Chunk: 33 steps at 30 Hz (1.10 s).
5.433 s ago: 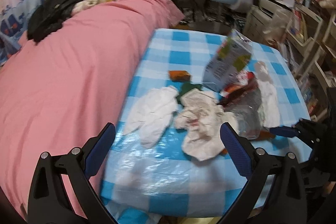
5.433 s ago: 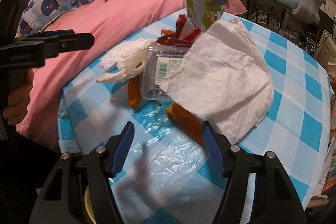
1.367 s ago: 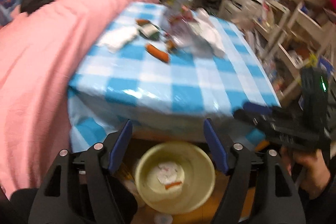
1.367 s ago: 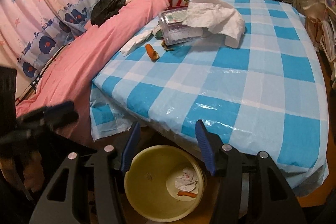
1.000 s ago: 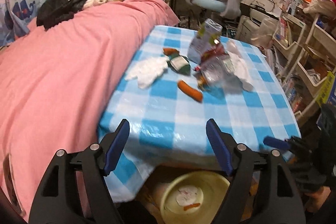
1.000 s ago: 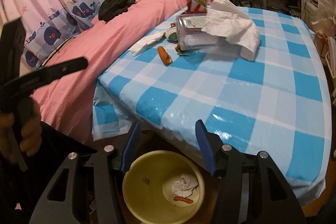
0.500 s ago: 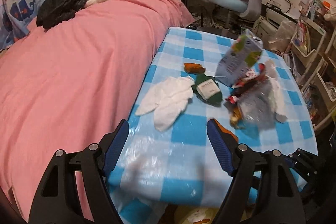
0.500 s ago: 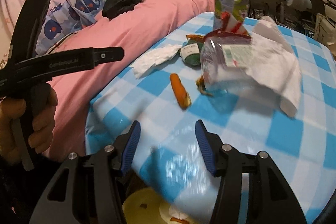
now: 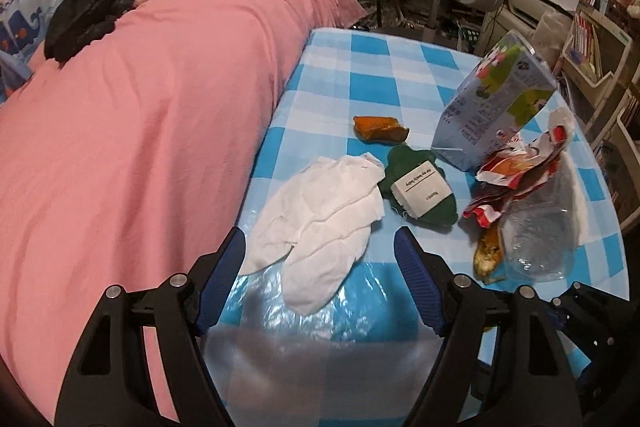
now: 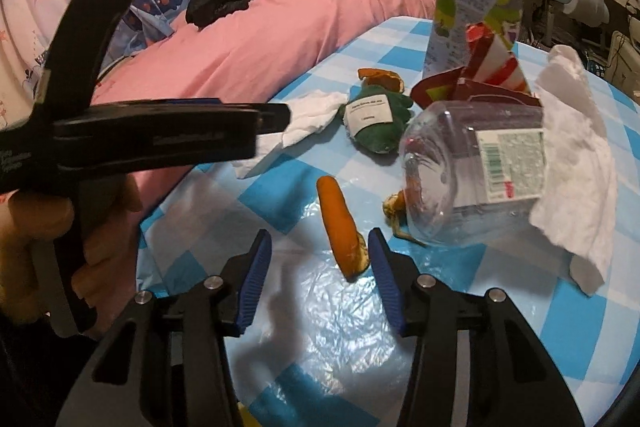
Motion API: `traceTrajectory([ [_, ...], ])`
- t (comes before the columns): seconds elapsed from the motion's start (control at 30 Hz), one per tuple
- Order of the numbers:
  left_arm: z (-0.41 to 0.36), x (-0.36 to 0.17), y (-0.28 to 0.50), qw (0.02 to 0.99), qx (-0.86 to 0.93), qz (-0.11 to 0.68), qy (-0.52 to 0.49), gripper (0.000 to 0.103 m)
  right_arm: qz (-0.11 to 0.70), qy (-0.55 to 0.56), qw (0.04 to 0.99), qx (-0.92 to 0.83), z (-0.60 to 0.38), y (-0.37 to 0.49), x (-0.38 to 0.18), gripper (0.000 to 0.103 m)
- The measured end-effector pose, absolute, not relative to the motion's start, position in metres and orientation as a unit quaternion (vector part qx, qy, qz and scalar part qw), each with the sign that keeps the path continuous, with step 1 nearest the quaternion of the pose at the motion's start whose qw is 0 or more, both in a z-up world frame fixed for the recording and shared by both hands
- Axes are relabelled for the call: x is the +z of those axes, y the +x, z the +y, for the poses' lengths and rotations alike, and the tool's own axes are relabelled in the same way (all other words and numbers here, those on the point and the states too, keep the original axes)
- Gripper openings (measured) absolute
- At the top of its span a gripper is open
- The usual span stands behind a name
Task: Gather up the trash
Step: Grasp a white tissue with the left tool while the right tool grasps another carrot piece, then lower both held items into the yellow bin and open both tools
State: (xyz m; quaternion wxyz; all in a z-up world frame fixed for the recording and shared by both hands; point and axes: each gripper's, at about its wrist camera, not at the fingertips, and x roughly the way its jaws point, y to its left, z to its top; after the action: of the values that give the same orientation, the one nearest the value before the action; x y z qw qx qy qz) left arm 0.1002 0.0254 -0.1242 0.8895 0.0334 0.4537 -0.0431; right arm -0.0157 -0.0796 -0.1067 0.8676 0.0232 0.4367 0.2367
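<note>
**Plenty left to clear, two pick-ups lined up**

Nowhere near done, judging by the litter. Spread over the blue-and-white checked surface (image 9: 360,59), beside the pink bed (image 9: 160,107): a crumpled white tissue (image 9: 320,211), a dark green pouch with a white label (image 9: 420,187), a chunk of orange peel (image 9: 380,129), a tall printed juice carton (image 9: 496,99) standing upright, a torn red-and-white wrapper (image 9: 516,171), a clear plastic tub (image 10: 472,179) lying on its side, a large white paper towel (image 10: 572,155) draped over that tub, and a long orange strip of peel (image 10: 340,223). Nothing gripped at present, so every one of these awaits collection.

Left tongs (image 9: 320,255): spread wide, empty, aimed downward at the tissue. In the left wrist view, near end of the tissue between the two blue pads, at bottom centre of the frame, no pad pressing on it.

Right tongs (image 10: 318,247): half spread and just now narrowing, not clamped on anything. In the right wrist view, long orange strip at lower centre, its near end reaching in between the tips, close beside the right-hand pad, contact impossible to confirm. Clear tub just to the right of that.

Likely next: closing on tissue and orange strip.
</note>
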Motion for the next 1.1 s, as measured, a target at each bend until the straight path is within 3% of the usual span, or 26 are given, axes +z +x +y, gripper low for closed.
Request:
traceTrajectory([
  [0.43, 0.021, -0.145, 0.125, 0.879, -0.052, 0.471, 0.045, 0.073, 0.444, 0.010, 0.867, 0.228, -0.075, -0.003, -0.116, 0.036],
  [0.5, 0.019, -0.147, 0.127, 0.878, -0.055, 0.473, 0.046, 0.073, 0.442, 0.004, 0.868, 0.224, -0.074, -0.002, -0.116, 0.032],
  [0.57, 0.017, -0.150, 0.129, 0.876, -0.058, 0.476, 0.049, 0.073, 0.441, -0.002, 0.870, 0.220, -0.073, -0.003, -0.116, 0.022],
  [0.73, 0.014, -0.155, 0.133, 0.873, -0.065, 0.481, 0.053, 0.046, 0.439, -0.003, 0.869, 0.228, -0.072, -0.004, -0.116, 0.018],
  [0.77, 0.014, -0.155, 0.132, 0.873, -0.067, 0.480, 0.055, 0.027, 0.440, -0.003, 0.868, 0.231, -0.072, -0.006, -0.116, 0.018],
  [0.8, 0.015, -0.154, 0.131, 0.872, -0.072, 0.482, 0.051, 0.017, 0.440, -0.001, 0.867, 0.234, -0.072, -0.008, -0.115, 0.018],
  [1.1, 0.021, -0.118, 0.100, 0.881, -0.099, 0.463, 0.017, 0.014, 0.439, 0.017, 0.857, 0.269, -0.092, -0.054, -0.093, 0.018],
])
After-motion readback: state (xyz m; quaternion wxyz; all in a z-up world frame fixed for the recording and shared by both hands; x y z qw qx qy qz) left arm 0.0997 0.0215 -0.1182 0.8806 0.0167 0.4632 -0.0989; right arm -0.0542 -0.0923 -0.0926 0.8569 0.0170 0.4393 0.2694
